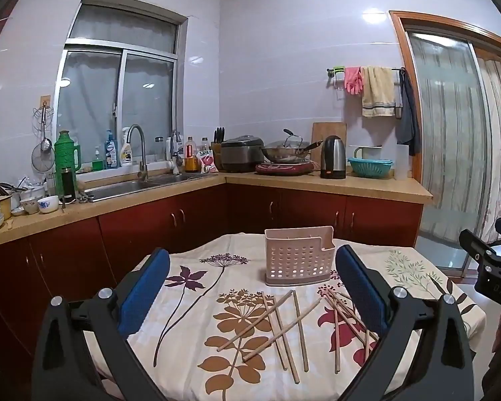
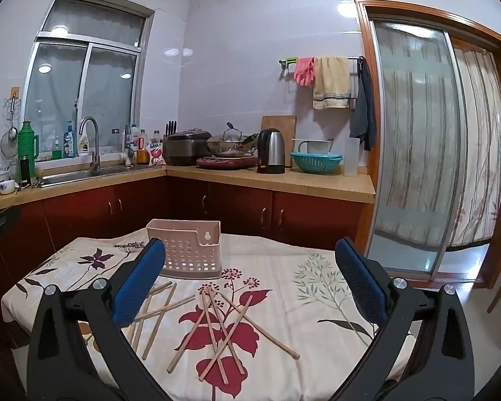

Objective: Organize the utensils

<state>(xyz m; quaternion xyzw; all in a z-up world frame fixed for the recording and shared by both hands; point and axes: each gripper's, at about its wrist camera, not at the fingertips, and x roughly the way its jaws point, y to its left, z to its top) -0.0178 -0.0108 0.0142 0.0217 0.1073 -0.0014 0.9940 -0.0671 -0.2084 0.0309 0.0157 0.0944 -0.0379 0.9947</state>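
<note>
Left gripper (image 1: 252, 287) held above the table, blue pads (image 1: 143, 292) spread wide apart, nothing between them. Directly below the gap, toward 6 o'clock, a pale group of chopsticks (image 1: 285, 329) lying crossed on the floral tablecloth (image 1: 190, 300); roughly six sticks counted there, though overlaps make the number uncertain. At 4 o'clock, partly hidden behind the right pad, a pinker group of chopsticks (image 1: 345, 320).

Right gripper (image 2: 250, 282) likewise wide open and empty, blue pads (image 2: 359, 280) well apart. Just below the gap, at 6 o'clock, the same pinkish bundle (image 2: 217, 329) fanned across a red printed leaf, about six sticks, thin and straight, several touching or crossing. At 8 o'clock, the pale group (image 2: 160, 314) running under the left pad.

Farther off, at 12 o'clock in the left view and 11 o'clock in the right, one pale pink perforated utensil holder (image 1: 299, 257) standing upright on the cloth, near the sticks but not touching them; contents not visible.

Beyond, at 12 o'clock, a kitchen counter (image 2: 270, 178).
</note>
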